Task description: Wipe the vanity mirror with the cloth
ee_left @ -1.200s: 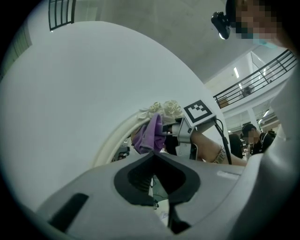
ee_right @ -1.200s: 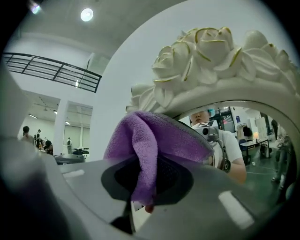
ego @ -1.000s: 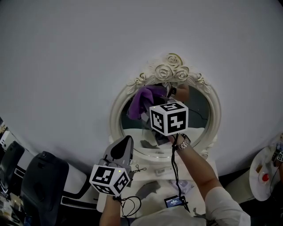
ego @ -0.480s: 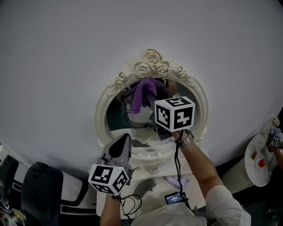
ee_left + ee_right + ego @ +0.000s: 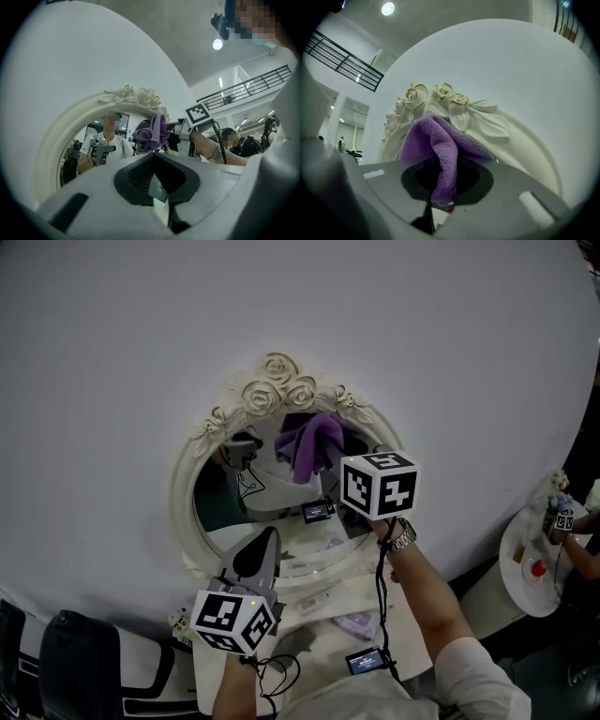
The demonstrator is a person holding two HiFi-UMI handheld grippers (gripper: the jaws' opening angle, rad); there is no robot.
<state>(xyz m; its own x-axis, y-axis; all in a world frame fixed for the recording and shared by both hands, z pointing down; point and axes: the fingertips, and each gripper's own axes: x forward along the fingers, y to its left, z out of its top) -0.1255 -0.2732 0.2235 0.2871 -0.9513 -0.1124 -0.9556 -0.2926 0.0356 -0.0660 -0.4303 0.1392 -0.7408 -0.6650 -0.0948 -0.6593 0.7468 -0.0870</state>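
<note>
The oval vanity mirror (image 5: 187,512) has a cream frame with carved roses on top and stands against a white wall. A purple cloth (image 5: 314,442) is pressed to the upper right part of the glass, just under the roses. My right gripper (image 5: 330,465) is shut on the cloth, which bunches out between its jaws (image 5: 436,140) below the frame (image 5: 487,122). My left gripper (image 5: 267,540) hovers low in front of the mirror's bottom edge, shut and holding nothing. From the left gripper view (image 5: 157,157), the cloth (image 5: 152,131) and the frame (image 5: 61,136) show ahead.
A white vanity top (image 5: 323,601) lies under the mirror with a few small items on it. A black chair (image 5: 84,652) stands at the lower left. A small round white table (image 5: 525,568) is at the right, with another person's hand over it.
The right gripper has swept the cloth from the upper left of the glass to the upper right. My head has turned, so the mirror sits further left. The left gripper has stayed put.
</note>
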